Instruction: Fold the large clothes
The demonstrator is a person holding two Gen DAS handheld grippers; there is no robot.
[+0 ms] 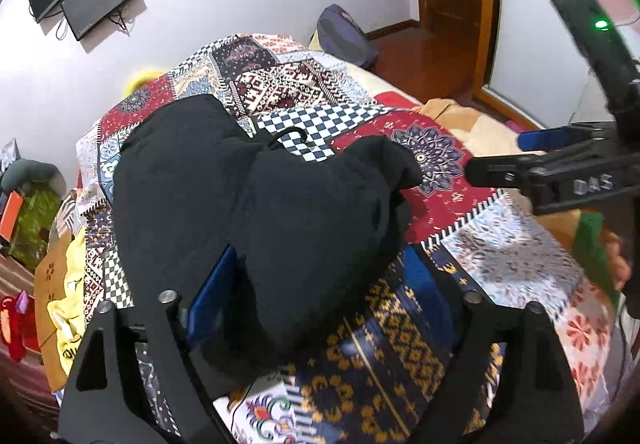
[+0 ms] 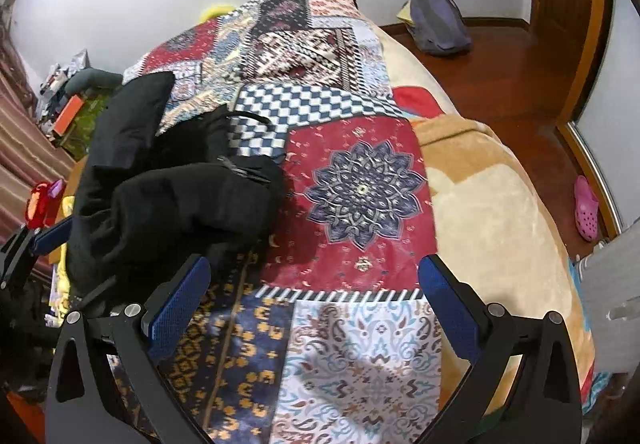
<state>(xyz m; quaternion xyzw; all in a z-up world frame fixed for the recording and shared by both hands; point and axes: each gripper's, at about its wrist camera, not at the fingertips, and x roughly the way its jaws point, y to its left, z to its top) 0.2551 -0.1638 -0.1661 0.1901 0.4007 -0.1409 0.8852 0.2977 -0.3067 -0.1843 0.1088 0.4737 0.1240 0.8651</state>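
Black garment point(image 1: 248, 203) bunched toward the bed's point(image 2: 500, 203) left edge.
Left gripper point(image 1: 316, 284) spread wide around its near fold; right gripper point(image 2: 316, 308) gapes empty over bare patchwork cover point(image 2: 360, 183).

Your left gripper point(image 1: 320, 284) has matte black angular arms with triangular cut-outs, round silver pivot screws at the joints, and textured blue pads on its fingers point(image 1: 212, 296). Your right gripper point(image 2: 314, 304) is built the same: black frame, silver screws, dimpled blue pads. Seen from the left wrist view, its black body carries pale lettering and a green light.
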